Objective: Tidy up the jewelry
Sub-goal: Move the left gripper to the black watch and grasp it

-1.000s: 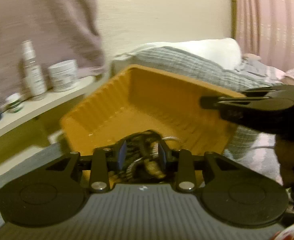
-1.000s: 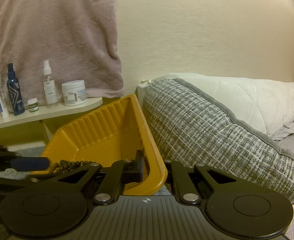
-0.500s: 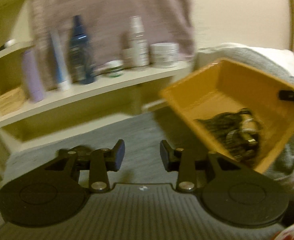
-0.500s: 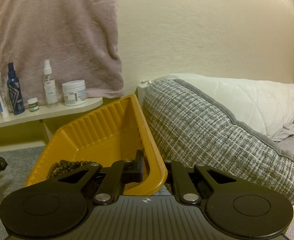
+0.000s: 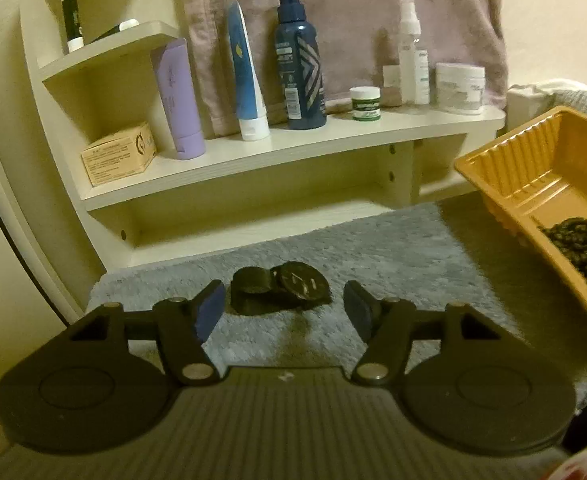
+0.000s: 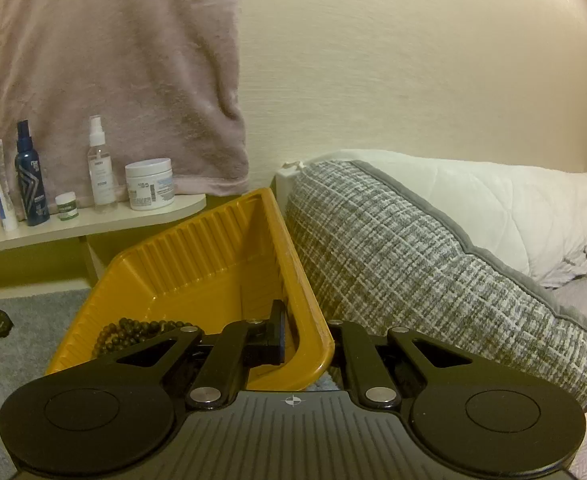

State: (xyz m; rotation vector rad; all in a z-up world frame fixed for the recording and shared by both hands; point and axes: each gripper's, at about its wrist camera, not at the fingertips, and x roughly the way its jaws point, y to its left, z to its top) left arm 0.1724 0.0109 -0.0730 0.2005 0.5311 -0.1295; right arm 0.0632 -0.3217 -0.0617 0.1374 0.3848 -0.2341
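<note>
The left gripper (image 5: pixel 283 308) had just been opening, its jaws apart and empty, over a black watch (image 5: pixel 279 292) lying on the grey rug (image 5: pixel 393 248). The right gripper (image 6: pixel 307 338) was clamped on the rim of a tilted yellow tray (image 6: pixel 213 256) holding beads (image 6: pixel 133 330).

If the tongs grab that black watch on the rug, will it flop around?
Probably a bit. The watch lies with its strap curled beside the round face, so the strap likely bends and dangles. The face looks hard, so it should not squash. On the fluffy grey rug it likely won't slide or roll.
</note>
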